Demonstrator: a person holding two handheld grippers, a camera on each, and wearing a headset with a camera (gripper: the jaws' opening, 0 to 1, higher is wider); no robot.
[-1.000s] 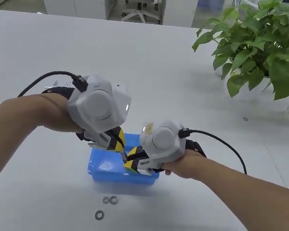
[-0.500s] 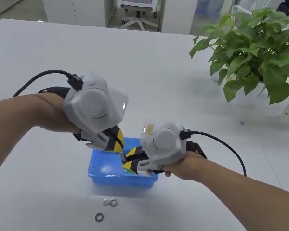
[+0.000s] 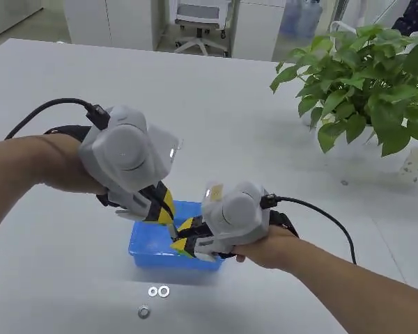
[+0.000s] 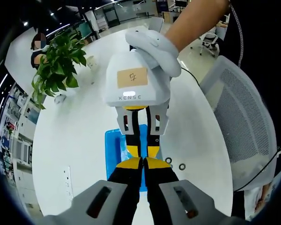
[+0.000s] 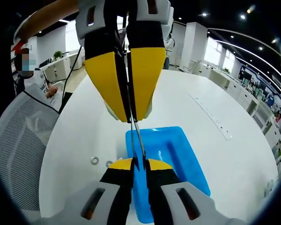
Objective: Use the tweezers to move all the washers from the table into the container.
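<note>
A blue container [image 3: 148,245] sits on the white table [image 3: 230,118], and three washers [image 3: 159,292] lie loose just in front of it. My left gripper [image 3: 168,221] and right gripper [image 3: 177,245] meet tip to tip over the container. In the right gripper view, thin metal tweezers [image 5: 136,138] run from the left gripper's shut yellow jaws [image 5: 130,117] down into my right gripper [image 5: 133,165], which is shut on them above the container [image 5: 178,154]. Two washers [image 5: 94,161] lie left of it. In the left gripper view my left gripper [image 4: 143,161] is shut, facing the right gripper [image 4: 141,152].
A leafy potted plant [image 3: 362,83] stands at the table's far right. An office chair [image 3: 198,14] is beyond the far edge, and a mesh chair [image 4: 243,117] stands near the washers' side. Cables trail from both grippers.
The head camera has shifted a little. Both grippers remain joined over the container and the washers lie where they were.
</note>
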